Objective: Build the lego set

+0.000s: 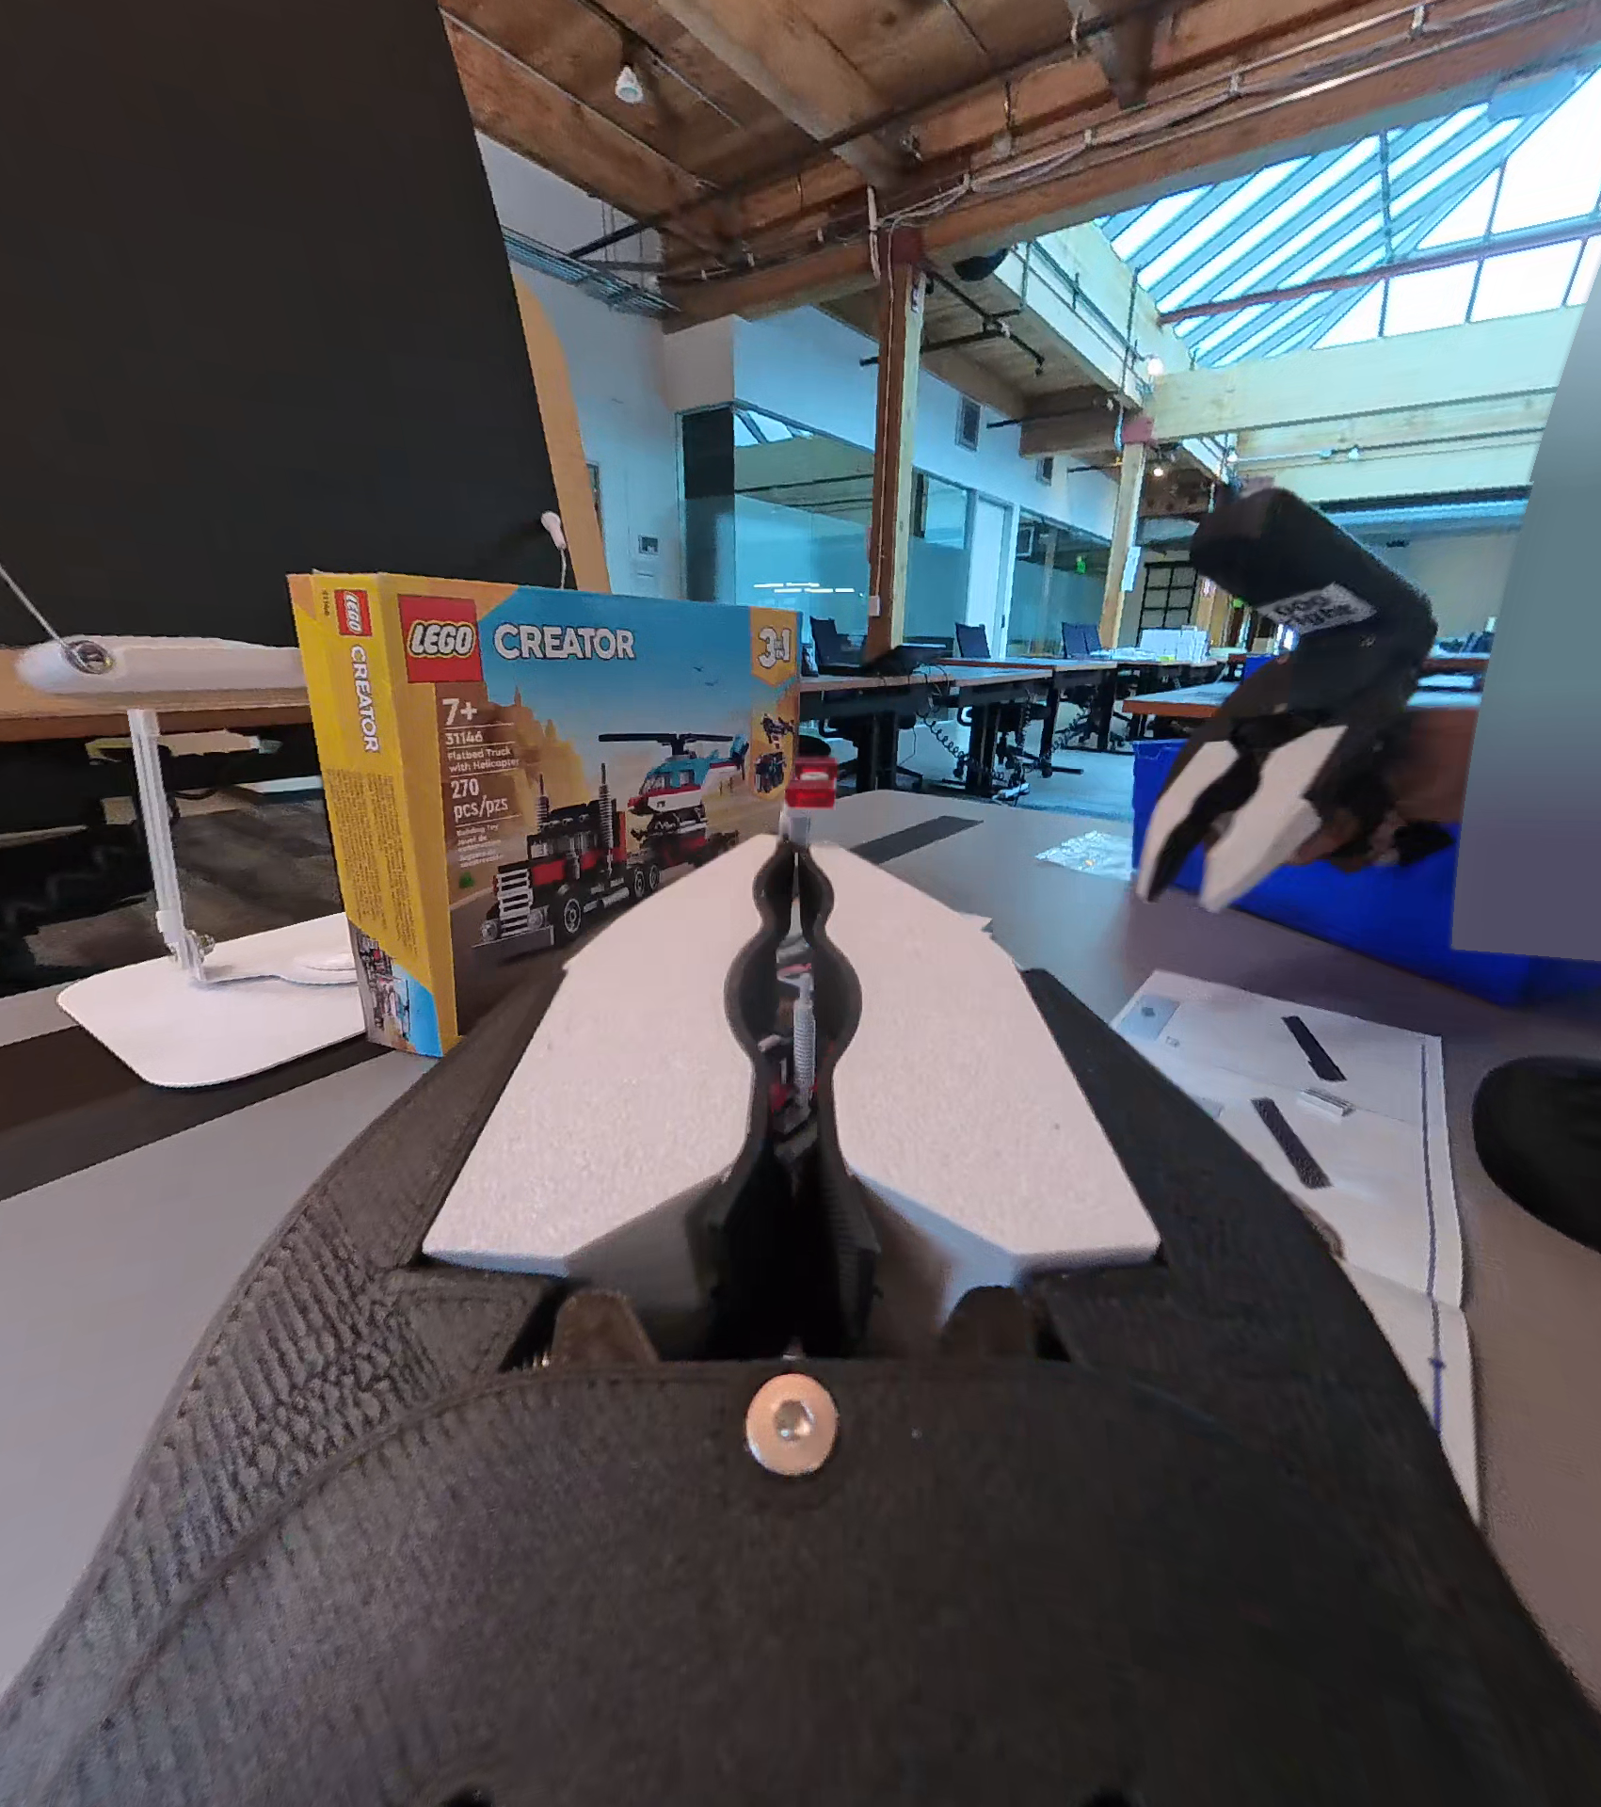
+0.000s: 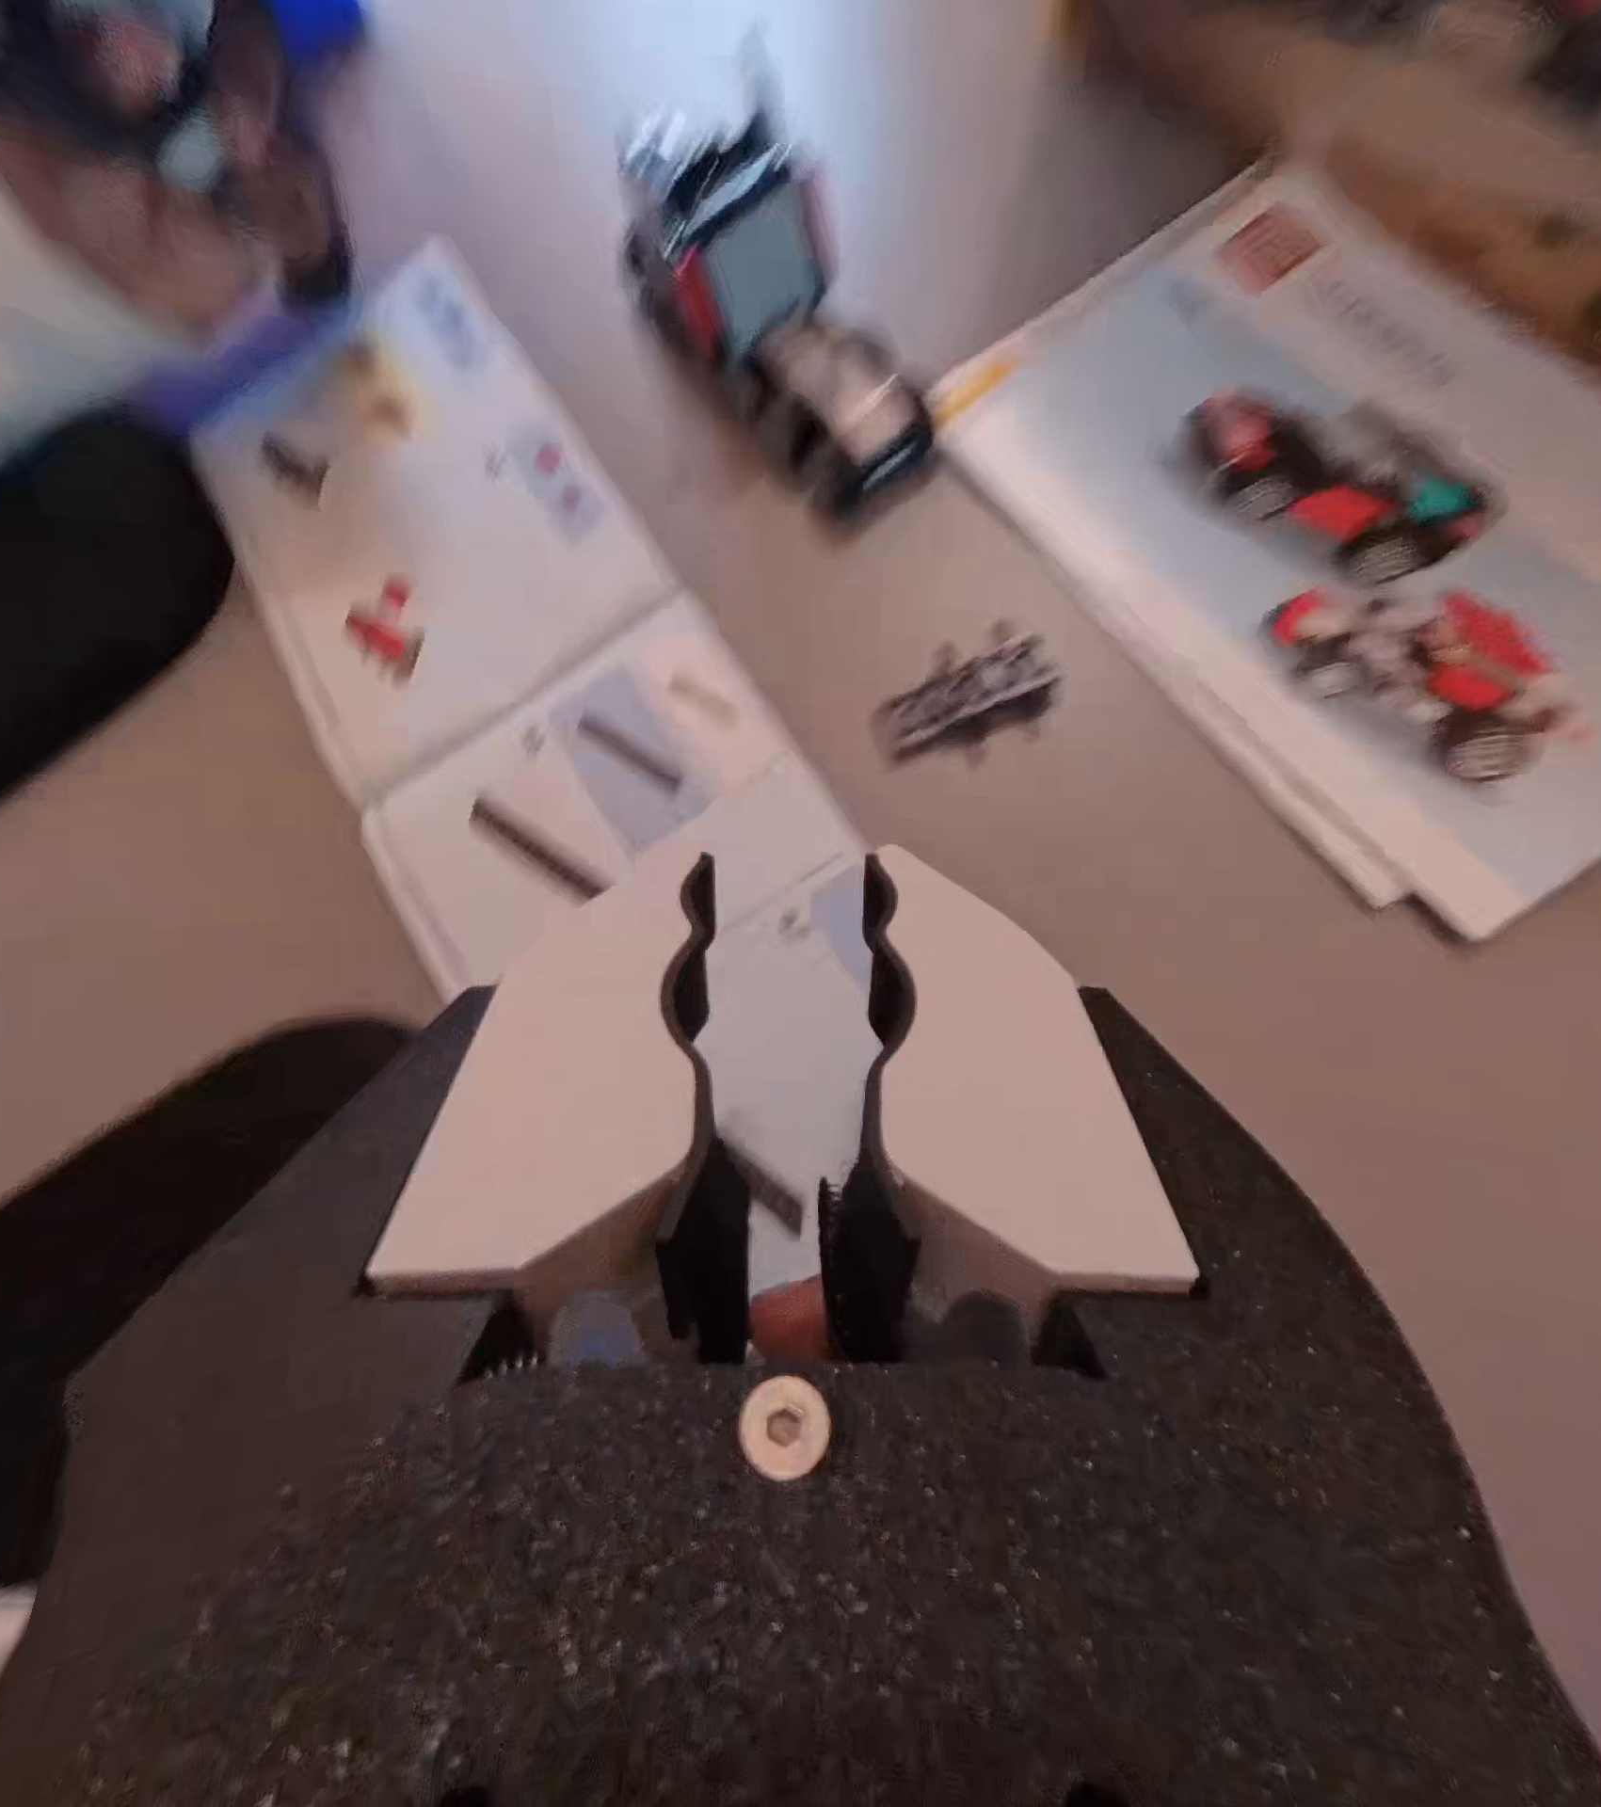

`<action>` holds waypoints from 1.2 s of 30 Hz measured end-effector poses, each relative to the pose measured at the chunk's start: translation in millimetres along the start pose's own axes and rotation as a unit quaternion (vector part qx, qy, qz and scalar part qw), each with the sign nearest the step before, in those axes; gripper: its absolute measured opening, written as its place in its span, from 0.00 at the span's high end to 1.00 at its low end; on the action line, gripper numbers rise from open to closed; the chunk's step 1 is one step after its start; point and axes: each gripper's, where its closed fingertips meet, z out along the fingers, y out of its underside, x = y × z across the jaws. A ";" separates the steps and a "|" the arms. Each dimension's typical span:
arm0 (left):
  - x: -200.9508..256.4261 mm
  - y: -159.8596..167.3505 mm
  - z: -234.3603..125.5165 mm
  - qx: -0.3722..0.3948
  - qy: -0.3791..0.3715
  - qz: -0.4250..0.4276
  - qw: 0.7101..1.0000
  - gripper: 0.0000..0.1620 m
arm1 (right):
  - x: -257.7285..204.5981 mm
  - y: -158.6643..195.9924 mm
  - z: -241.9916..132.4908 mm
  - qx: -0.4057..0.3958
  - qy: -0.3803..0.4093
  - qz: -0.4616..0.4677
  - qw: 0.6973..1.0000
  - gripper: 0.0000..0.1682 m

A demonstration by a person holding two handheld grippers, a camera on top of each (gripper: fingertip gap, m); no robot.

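Your left camera is looking level across the desk [image 1: 141,1320] toward the box [image 1: 522,782], held low. Your right camera is tilting down from higher. Both are catching the booklet [image 1: 1314,1095].

- A small lego assembly [image 1: 811,797], a red block atop a thin grey stem, is pinched upright at the left gripper's [image 1: 798,849] fingertips.
- A half-built, blurred truck cab [image 2: 767,293] stands mid-table between the open instruction booklets.
- A dark, flat lego piece [image 2: 967,696] lies nearer the table's front edge.
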 end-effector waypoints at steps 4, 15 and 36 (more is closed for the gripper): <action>5.3 2.8 1.9 -0.008 0.009 0.015 1.000 0.99 | -44.5 43.1 8.1 -0.143 -0.076 -0.125 0.979 0.85; 15.0 17.7 8.3 -0.066 0.011 0.093 0.993 0.99 | -58.8 60.5 33.1 -0.141 -0.047 -0.179 0.973 0.86; 49.7 6.4 85.4 -0.029 -0.138 0.153 0.978 0.99 | -79.4 -149.0 -0.2 0.145 -0.041 -0.080 0.985 0.90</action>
